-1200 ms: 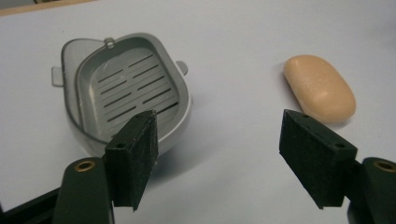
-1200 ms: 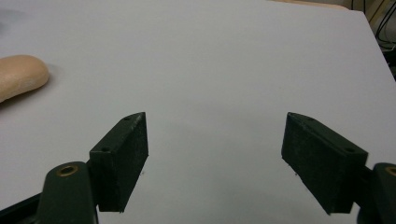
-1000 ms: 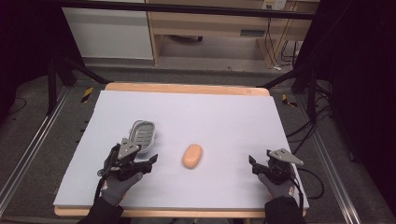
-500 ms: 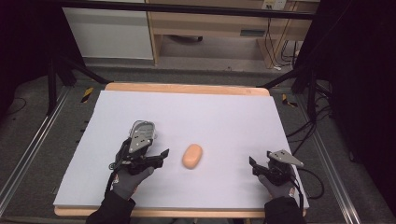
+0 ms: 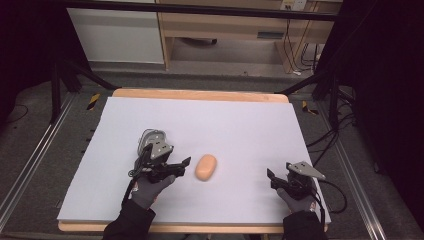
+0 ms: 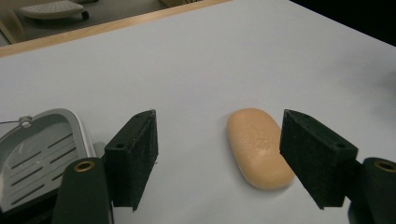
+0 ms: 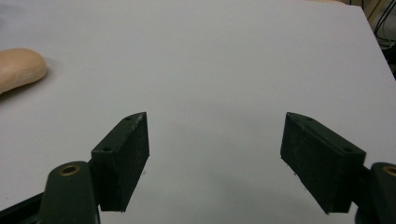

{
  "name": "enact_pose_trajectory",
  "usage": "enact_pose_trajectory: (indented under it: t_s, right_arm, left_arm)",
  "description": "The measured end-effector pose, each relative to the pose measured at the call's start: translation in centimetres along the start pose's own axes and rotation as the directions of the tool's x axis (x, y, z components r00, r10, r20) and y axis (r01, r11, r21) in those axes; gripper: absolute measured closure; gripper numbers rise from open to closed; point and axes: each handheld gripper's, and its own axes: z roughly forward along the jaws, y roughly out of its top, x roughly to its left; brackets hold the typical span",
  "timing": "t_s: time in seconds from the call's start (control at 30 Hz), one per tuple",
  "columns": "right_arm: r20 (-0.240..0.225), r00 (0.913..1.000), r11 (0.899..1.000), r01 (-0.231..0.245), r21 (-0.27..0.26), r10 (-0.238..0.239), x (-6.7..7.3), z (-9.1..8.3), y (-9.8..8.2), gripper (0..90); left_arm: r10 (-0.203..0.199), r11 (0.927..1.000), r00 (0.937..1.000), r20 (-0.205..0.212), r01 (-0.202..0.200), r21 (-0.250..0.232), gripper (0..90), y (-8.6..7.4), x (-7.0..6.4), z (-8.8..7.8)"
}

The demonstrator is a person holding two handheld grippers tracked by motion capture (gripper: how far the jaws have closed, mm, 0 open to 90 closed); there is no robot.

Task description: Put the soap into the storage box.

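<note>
Nearest the camera, the left tool (image 5: 177, 167) and the right tool (image 5: 276, 180) are held in gloved hands low over the white-covered counter (image 5: 240, 125), each with its jaws spread wide and nothing between them. A peach soap bar (image 5: 205, 166) is seen lying just beside the left tool, with a grey slotted soap dish (image 6: 35, 154) behind that tool. Beyond the counter's wooden edge, a grey floor (image 5: 210, 80), pale cabinets (image 5: 117, 35) and hanging cables (image 5: 292, 45) are seen.

High view looks down from overhead; both claw cameras sit low, sharing the soap (image 6: 258, 147)
</note>
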Motion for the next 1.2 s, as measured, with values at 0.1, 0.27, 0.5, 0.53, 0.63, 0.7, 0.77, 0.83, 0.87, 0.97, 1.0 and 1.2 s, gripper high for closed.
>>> enact_pose_trajectory:
  t_s: [0.1,0.27,0.5,0.53,0.63,0.7,0.77,0.83,0.87,0.97,1.0,1.2]
  right_arm:
    - [-0.002,1.0000,1.000,-0.006,0.003,0.006,0.0,0.0,0.0,23.7]
    - [0.001,1.0000,1.000,-0.001,0.003,0.001,-0.1,0.0,0.1,24.2]
    - [0.002,1.0000,1.000,-0.001,0.004,0.001,-0.1,0.0,0.1,24.1]
    - [0.002,1.0000,1.000,-0.004,0.006,0.003,0.0,0.0,0.1,24.1]
    - [0.004,1.0000,1.000,-0.005,0.008,0.005,-0.1,0.0,0.1,24.1]
    - [0.004,1.0000,1.000,-0.008,0.008,0.008,0.0,0.0,0.1,24.1]
    - [0.003,1.0000,1.000,-0.005,0.009,0.005,0.0,0.1,0.1,24.2]
    - [0.003,1.0000,1.000,-0.006,0.009,0.006,-0.1,0.1,0.1,24.4]
    - [0.003,1.0000,1.000,-0.005,0.009,0.005,-0.1,0.1,0.1,24.3]
    - [0.003,1.0000,1.000,-0.006,0.008,0.006,-0.1,0.1,0.1,24.5]
    - [0.003,1.0000,1.000,-0.006,0.006,0.006,-0.1,0.1,0.1,24.5]
    - [0.003,1.0000,1.000,-0.005,0.002,0.005,-0.1,0.1,0.1,24.5]
  left_arm:
    - [0.003,1.0000,1.0000,0.005,-0.003,0.007,27.5,0.3,-0.3,0.4]
    - [0.006,0.9997,0.9999,0.015,-0.006,0.023,27.6,0.3,-0.9,1.4]
    - [0.007,0.9990,0.9998,0.021,-0.007,0.044,27.8,0.2,-1.6,2.8]
    - [0.009,0.9987,0.9997,0.020,-0.010,0.049,27.8,0.2,-1.7,3.0]
    - [0.008,0.9985,0.9997,0.023,-0.010,0.055,27.9,0.2,-1.8,3.4]
    - [0.004,0.9985,0.9997,0.025,-0.005,0.055,27.9,0.2,-2.0,3.8]
    - [0.006,0.9979,0.9996,0.026,-0.008,0.064,27.8,0.1,-2.3,4.3]
    - [0.009,0.9974,0.9995,0.030,-0.011,0.071,27.8,0.1,-2.4,4.6]
    - [0.009,0.9974,0.9995,0.030,-0.011,0.071,27.8,0.1,-2.4,4.6]
    - [0.022,0.9959,0.9993,0.032,-0.024,0.088,27.7,0.0,-2.8,5.1]
    - [0.020,0.9960,0.9992,0.034,-0.022,0.087,27.7,0.0,-2.9,5.3]
    - [0.026,0.9940,0.9991,0.034,-0.029,0.106,27.3,-0.2,-3.3,6.2]
